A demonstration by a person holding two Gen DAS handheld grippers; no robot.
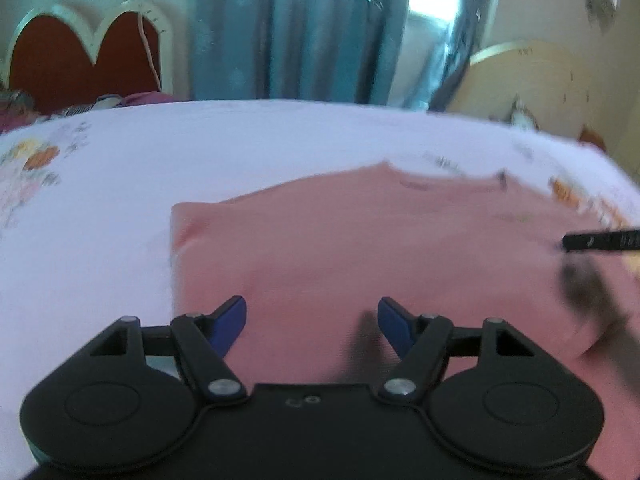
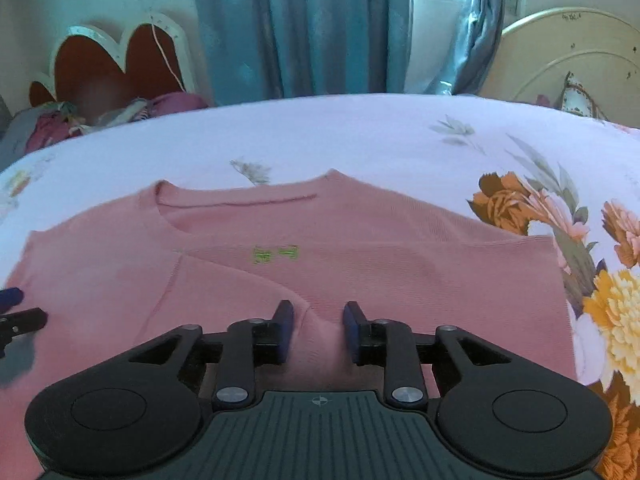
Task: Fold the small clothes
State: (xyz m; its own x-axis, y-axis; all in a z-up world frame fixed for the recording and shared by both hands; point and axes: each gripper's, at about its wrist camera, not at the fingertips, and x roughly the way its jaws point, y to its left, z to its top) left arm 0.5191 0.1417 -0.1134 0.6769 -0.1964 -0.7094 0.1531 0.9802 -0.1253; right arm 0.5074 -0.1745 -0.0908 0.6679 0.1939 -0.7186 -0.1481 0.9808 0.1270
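A small pink top (image 2: 400,272) lies flat on the floral bedsheet (image 2: 360,132), neckline away from me, with a green logo (image 2: 276,255) on its chest and its left sleeve folded in over the body. My right gripper (image 2: 319,320) hovers low over the near hem. Its jaws stand apart around a raised ridge of the pink cloth, and the pads do not press on it. In the left wrist view the top (image 1: 360,240) is blurred. My left gripper (image 1: 312,316) is open over its left part with nothing between the fingers. A black finger of the right gripper (image 1: 600,240) shows at the right edge.
The pale sheet (image 1: 160,160) stretches far left and beyond the top. A red heart-shaped headboard (image 1: 80,52), blue curtains (image 1: 300,28) and a round wooden board (image 1: 532,80) stand behind the bed. Bundled clothes (image 2: 120,114) lie at the back left.
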